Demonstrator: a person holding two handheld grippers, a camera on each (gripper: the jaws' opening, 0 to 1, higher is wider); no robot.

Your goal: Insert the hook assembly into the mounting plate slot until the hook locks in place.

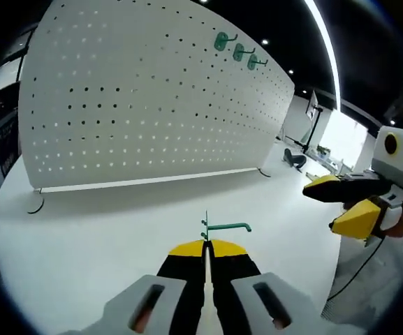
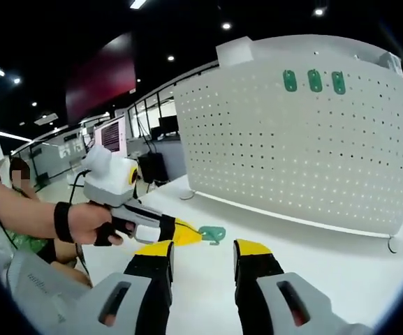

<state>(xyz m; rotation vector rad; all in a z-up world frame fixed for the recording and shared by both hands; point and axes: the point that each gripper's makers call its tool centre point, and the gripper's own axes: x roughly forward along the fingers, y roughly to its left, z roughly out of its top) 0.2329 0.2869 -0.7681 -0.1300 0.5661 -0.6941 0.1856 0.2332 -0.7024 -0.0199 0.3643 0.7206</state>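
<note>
A white perforated pegboard stands upright on the white table, seen also as pegboard in the right gripper view. Three green hooks hang near its top edge; they show as green plates from the other side. My left gripper is shut on a green hook, held above the table in front of the board. The same left gripper with its green hook shows in the right gripper view. My right gripper is open with nothing between its jaws; it enters the left gripper view as right gripper.
The white table spreads in front of the pegboard, whose feet rest on it. A person's hand and forearm hold the left gripper. Monitors and office furniture stand in the background.
</note>
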